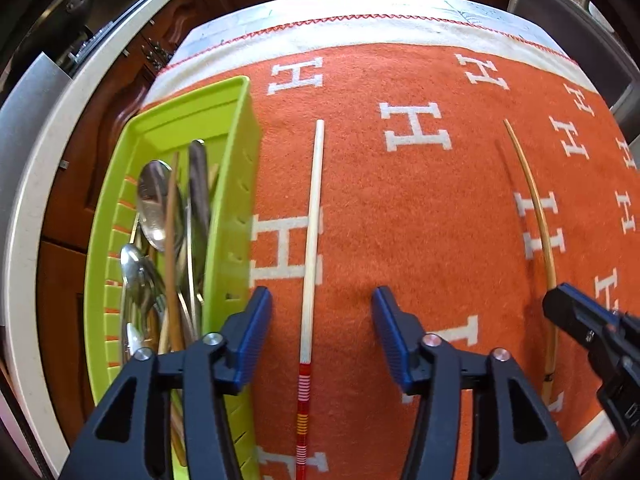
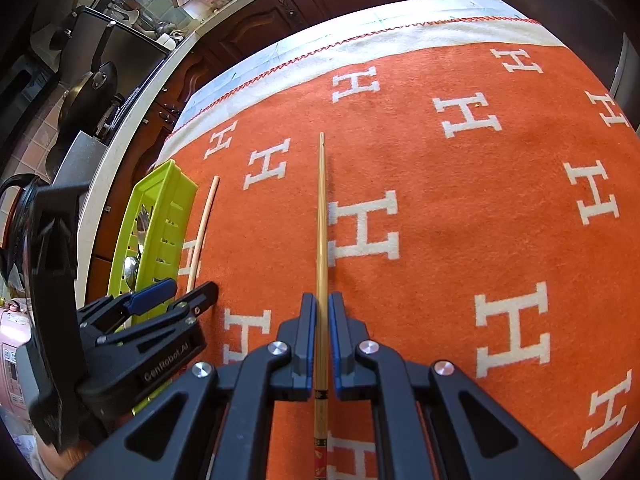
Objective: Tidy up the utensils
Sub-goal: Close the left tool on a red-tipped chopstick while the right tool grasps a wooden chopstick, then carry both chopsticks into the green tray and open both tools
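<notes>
Two chopsticks lie out on the orange blanket [image 1: 400,208] w/ white H letters that covers the surface. Left wrist view: left gripper [image 1: 322,332] w/ jaws wide, astride the pale chopstick [image 1: 314,216] w/ red-striped end, pads clear of it on both sides. That stick lies just beside the green tray [image 1: 236,184], which sits at the blanket's left edge. Only this view looks into the tray: at least 2 spoons [image 1: 152,200], a fork or so & wooden sticks, heaped too tight for an exact count. Right gripper [image 1: 556,300] shows at its right edge, over the darker chopstick [image 1: 536,216].

Right wrist view: right gripper [image 2: 322,320] w/ jaws narrow, clamped on the darker bamboo chopstick [image 2: 322,208], which points toward the blanket's far edge; patterned end runs back between the fingers. This view alone shows that grip close up, plus the left gripper [image 2: 176,294] from outside, near the tray [image 2: 168,200] & pale chopstick [image 2: 204,224]. Kitchen counter w/ pans [image 2: 88,92] beyond the far-left corner
</notes>
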`<action>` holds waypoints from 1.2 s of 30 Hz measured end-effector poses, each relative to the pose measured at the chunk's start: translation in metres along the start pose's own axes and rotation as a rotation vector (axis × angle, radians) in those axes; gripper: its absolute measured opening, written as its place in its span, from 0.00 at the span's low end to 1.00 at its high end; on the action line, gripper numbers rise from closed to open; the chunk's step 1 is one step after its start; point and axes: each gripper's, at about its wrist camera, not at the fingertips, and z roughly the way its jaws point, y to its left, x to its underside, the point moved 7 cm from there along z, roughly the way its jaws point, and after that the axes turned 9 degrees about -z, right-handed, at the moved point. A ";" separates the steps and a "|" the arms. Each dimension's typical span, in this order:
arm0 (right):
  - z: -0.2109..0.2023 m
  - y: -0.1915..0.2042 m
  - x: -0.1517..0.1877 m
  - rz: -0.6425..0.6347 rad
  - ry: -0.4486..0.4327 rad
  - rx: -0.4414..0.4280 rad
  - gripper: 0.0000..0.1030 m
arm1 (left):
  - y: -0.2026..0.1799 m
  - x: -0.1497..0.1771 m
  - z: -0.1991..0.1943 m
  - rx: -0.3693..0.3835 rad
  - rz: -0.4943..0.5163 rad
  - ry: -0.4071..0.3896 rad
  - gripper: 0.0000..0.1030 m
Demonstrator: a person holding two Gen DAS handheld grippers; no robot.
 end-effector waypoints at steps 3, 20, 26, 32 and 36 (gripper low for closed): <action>0.001 -0.001 0.000 0.005 0.007 -0.006 0.06 | -0.002 -0.003 0.001 0.021 0.010 0.007 0.54; 0.002 0.013 0.002 -0.019 0.032 -0.061 0.06 | -0.005 0.032 -0.014 0.216 -0.041 -0.054 0.03; -0.005 0.031 0.003 -0.040 0.033 -0.110 0.06 | 0.013 0.040 -0.057 0.258 -0.039 -0.122 0.03; -0.018 0.063 -0.006 -0.063 0.040 -0.189 0.06 | 0.051 0.036 -0.112 0.270 -0.050 -0.199 0.03; -0.030 0.093 -0.020 -0.084 0.027 -0.243 0.06 | 0.083 0.030 -0.143 0.244 -0.061 -0.270 0.03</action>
